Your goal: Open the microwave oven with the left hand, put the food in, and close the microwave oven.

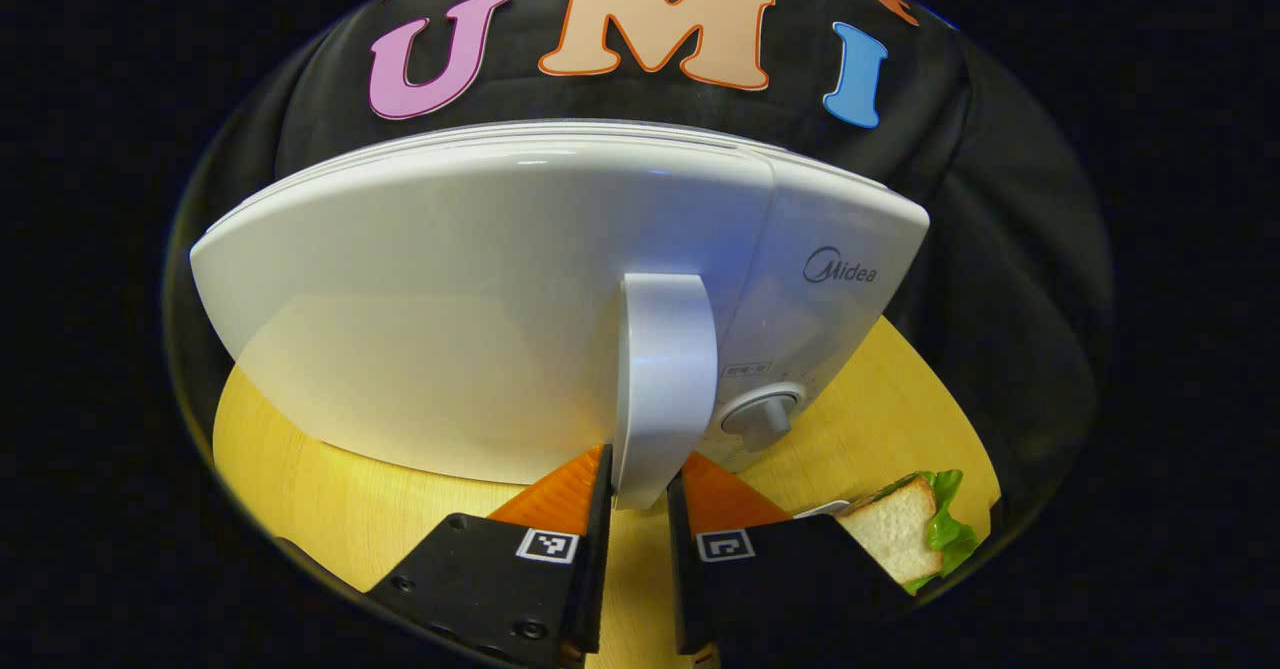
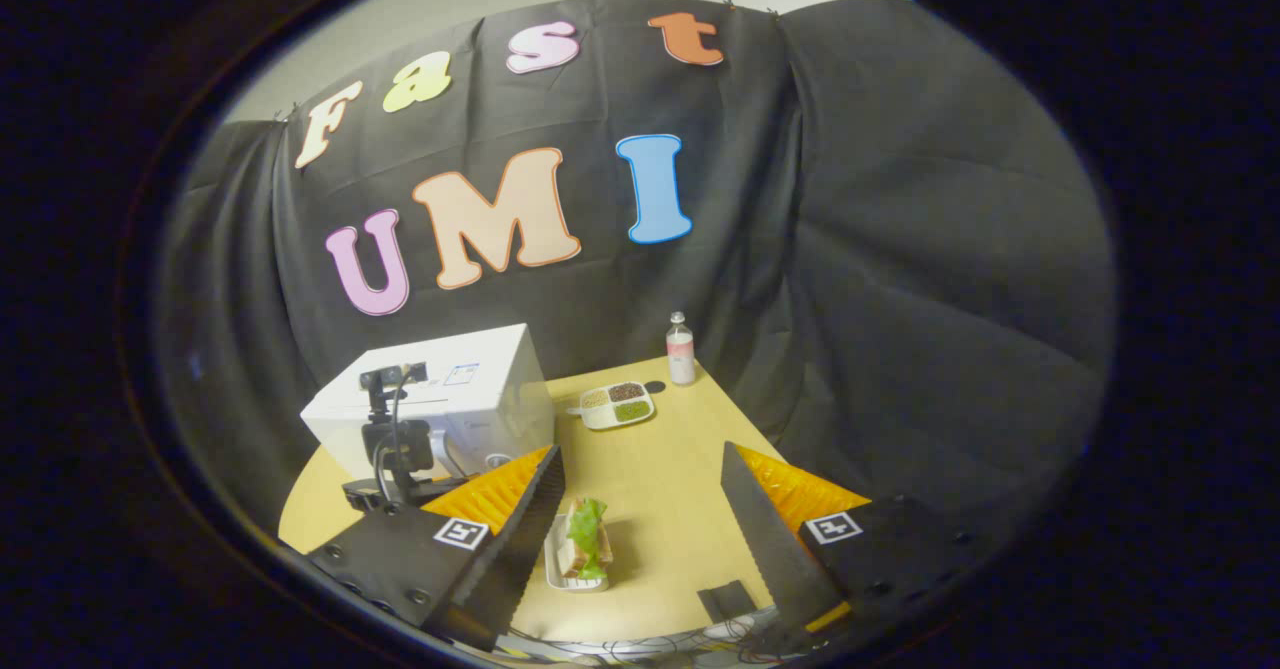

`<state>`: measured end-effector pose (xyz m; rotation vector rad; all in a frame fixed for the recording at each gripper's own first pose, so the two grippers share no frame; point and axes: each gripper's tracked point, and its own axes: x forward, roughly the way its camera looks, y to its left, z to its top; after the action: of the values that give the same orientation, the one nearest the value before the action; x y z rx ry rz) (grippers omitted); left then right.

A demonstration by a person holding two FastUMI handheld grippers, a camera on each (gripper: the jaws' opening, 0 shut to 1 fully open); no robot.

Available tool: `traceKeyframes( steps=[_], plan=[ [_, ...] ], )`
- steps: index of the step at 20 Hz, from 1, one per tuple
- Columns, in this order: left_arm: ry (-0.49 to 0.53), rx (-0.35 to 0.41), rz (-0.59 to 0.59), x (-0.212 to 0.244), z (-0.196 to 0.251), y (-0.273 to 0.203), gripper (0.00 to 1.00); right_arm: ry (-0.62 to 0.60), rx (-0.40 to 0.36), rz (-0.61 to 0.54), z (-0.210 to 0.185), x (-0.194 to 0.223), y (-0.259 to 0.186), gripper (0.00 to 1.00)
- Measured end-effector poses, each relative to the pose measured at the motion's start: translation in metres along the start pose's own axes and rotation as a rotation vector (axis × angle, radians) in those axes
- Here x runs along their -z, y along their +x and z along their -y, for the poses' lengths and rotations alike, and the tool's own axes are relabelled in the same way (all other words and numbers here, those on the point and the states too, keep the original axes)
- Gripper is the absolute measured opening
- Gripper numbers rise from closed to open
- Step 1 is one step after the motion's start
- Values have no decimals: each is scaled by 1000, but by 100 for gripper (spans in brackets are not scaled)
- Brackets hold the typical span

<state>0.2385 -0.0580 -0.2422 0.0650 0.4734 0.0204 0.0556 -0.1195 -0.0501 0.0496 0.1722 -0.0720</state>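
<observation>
Recording booth, black cloth wall [image 2: 900, 279], wooden table [image 2: 660, 509]

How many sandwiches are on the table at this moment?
1. The sandwich lies on a small plate on the table, right of the microwave; the microwave may hide others.

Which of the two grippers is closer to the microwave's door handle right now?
Left. The left gripper has its fingers on either side of the microwave's door handle. The right gripper hangs open above the table, over the sandwich, off to the side of the microwave.
</observation>
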Motion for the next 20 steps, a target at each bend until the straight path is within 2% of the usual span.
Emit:
traceKeyframes(
  steps=[3,8,18,20],
  plan=[
    [17,0,21,1,0,-1,17,13,-13,-10,-3,5,-4,93],
    [25,9,31,0,0,-2,8,15,-10,-28,-2,17,-10,93],
    [-33,-9,45,1,0,-4,4,-34,-16,-49,-8,32,-17,93],
    [-43,-11,29,19,-1,-26,4,-47,-16,-48,-8,33,-15,93]
  ],
)
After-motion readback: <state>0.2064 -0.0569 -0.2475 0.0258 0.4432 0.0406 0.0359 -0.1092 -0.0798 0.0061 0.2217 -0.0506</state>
